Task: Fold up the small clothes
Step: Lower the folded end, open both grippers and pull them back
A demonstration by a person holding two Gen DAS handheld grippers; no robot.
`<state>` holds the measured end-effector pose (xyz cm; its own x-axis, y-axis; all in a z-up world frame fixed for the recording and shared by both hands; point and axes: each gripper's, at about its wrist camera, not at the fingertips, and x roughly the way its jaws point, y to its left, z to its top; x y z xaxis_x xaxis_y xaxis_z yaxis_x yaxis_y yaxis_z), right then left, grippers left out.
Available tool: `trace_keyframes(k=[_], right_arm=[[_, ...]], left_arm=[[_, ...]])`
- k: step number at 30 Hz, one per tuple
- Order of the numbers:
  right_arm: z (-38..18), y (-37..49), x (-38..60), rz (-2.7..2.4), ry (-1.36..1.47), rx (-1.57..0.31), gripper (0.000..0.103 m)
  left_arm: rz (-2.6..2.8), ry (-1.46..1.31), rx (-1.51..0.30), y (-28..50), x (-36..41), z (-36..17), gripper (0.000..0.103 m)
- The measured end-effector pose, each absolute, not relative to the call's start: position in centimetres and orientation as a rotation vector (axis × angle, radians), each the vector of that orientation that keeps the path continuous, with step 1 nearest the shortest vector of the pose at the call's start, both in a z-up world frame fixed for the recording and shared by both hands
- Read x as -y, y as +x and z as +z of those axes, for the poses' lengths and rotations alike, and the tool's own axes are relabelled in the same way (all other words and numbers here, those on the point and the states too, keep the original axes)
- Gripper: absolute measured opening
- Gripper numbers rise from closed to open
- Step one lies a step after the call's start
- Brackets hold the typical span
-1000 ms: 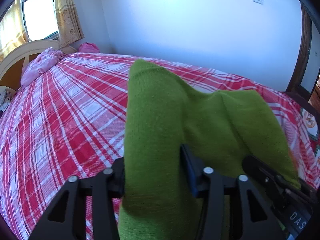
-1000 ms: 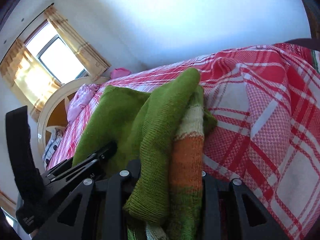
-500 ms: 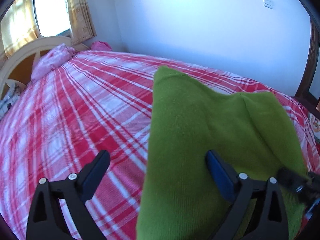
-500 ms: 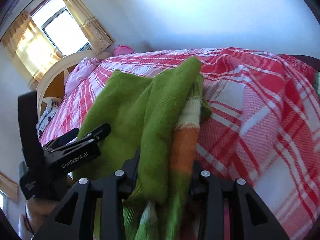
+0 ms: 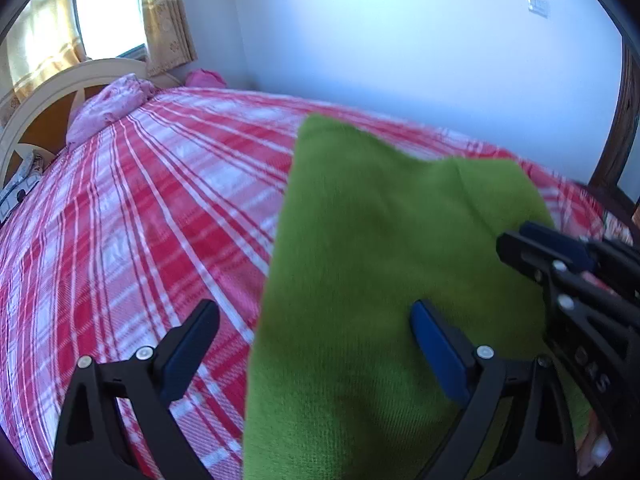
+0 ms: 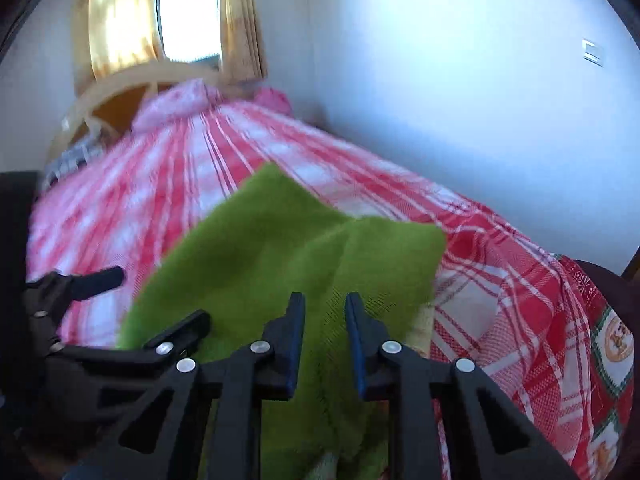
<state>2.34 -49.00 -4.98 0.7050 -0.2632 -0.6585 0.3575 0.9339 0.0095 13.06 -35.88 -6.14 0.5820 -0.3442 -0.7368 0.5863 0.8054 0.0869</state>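
A green knit garment (image 5: 384, 264) lies folded on the red and white plaid bed (image 5: 132, 232). My left gripper (image 5: 316, 344) is open wide above its near left edge, one finger over the bedspread, the other over the cloth. The garment also shows in the right wrist view (image 6: 288, 248). My right gripper (image 6: 323, 340) hovers over its near part, jaws parted by a narrow gap with nothing between them. The right gripper shows at the right edge of the left wrist view (image 5: 568, 272); the left gripper shows at the left of the right wrist view (image 6: 120, 312).
A pink pillow (image 5: 112, 108) and cream headboard (image 5: 44, 100) are at the far left end of the bed. A window with yellow curtains (image 5: 164, 12) is behind. A white wall (image 5: 400, 40) runs along the far side. A patterned cloth (image 6: 612, 360) lies at the right edge.
Both grippers let go of the green garment and opened; it now lies flat on the bed. The left gripper opened first, the right one in the last half second, and both drew back.
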Motion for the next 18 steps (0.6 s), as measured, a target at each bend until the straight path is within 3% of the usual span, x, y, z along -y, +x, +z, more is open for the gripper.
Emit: trace_keyframes(k=[9,18], right_arm=[[-7.6,4.5,49.5,-0.36,0.074,-0.766,0.016],[-6.7,2.7,48.3,-0.376,0.074,-0.769,0.018]], left_arm=[[-0.567,0.25,-0.839,14.1,35.4,-7.5,0.103],[-0.584,0.283,-0.856,12.4,33.7,-7.1,0.103]])
